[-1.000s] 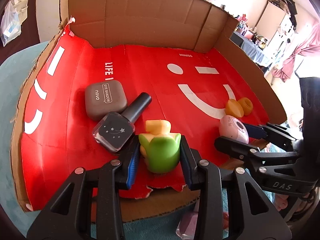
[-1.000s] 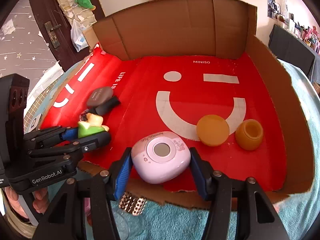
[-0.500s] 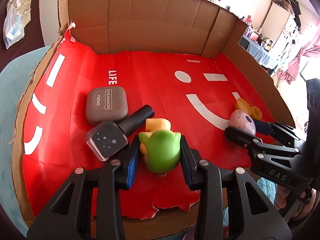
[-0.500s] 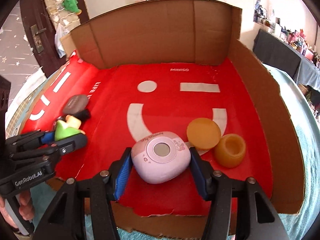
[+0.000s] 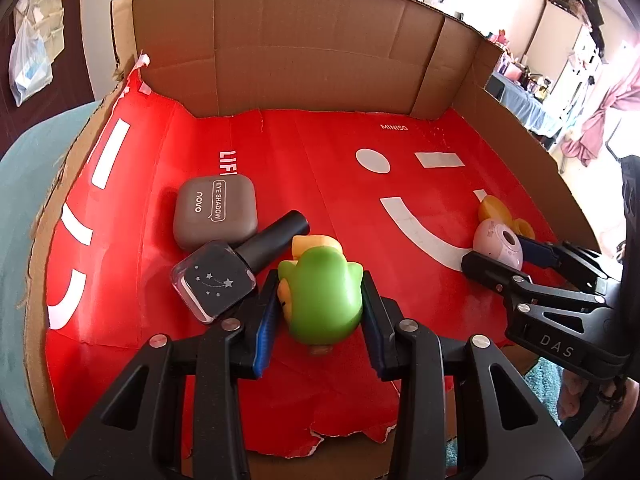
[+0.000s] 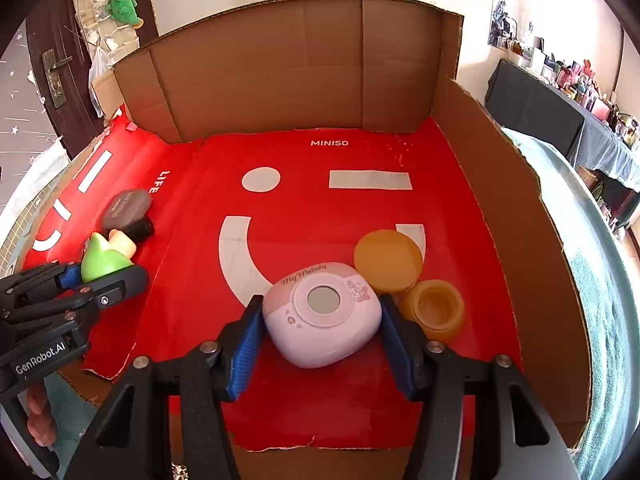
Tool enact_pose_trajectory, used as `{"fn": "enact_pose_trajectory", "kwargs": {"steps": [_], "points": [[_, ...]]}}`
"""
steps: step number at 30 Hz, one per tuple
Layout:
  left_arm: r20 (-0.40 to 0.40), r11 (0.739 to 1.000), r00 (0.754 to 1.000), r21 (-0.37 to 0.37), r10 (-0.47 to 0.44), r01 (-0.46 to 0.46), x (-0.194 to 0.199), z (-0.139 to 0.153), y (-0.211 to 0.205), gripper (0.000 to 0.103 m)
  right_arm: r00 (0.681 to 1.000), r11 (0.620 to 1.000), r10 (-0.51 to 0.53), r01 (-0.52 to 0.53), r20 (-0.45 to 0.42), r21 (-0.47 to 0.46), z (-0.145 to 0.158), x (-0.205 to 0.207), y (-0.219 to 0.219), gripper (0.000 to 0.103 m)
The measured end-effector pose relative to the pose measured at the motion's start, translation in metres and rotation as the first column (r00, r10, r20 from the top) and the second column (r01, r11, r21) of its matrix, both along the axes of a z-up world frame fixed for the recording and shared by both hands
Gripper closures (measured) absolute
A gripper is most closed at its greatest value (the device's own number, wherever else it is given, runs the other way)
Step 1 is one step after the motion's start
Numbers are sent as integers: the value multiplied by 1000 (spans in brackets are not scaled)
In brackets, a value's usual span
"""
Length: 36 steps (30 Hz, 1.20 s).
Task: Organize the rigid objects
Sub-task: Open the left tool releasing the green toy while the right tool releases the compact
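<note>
My left gripper [image 5: 320, 308] is shut on a green and yellow toy figure [image 5: 322, 294], held low over the red floor of the cardboard box [image 5: 280, 152]. The toy also shows in the right wrist view [image 6: 105, 258]. My right gripper [image 6: 322, 320] is shut on a pink rounded case [image 6: 320, 314] marked "My Melody", low over the red floor; it also shows in the left wrist view [image 5: 498, 242]. A grey eye shadow case [image 5: 216, 210] and a dark nail polish bottle [image 5: 236, 268] lie just left of the toy.
An orange jar [image 6: 434, 310] and its orange lid [image 6: 388, 262] sit right beside the pink case. Brown cardboard walls [image 6: 304, 68] stand at the back and right. Teal cloth [image 6: 600, 280] lies around the box. The box's front edge is torn and low.
Both grippers have moved forward, deeper into the box, each carrying its object. The pink case now sits next to the orange jar and lid; the toy is beside the nail polish.
</note>
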<state>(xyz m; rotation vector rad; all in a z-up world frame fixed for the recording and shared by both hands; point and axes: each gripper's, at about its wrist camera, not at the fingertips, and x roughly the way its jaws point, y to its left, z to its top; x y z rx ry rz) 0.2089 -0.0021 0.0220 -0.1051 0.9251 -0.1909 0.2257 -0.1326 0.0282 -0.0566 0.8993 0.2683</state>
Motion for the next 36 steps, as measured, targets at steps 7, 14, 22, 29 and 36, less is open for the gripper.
{"fn": "enact_pose_trajectory", "kwargs": {"steps": [7,14,22,29,36], "points": [[-1,1000,1000,-4,1,-1,1,-1,0,68,1000,1000,1,-1,-2,-3,-1,1,0,44],[-5,1000,1000,-12,0,0,1,0,2,68,1000,1000,-1,1,-9,9,0,3,-2,44],[-12,1000,1000,-18,4,-4,1,2,3,63,1000,1000,-1,2,-14,17,0,4,-2,43],[19,1000,1000,14,-10,10,-8,8,-4,41,1000,999,0,1,-20,33,2,0,-3,42],[69,998,998,69,1,-6,-21,20,-6,21,1000,999,15,-15,8,45,10,-15,-5,36]]}}
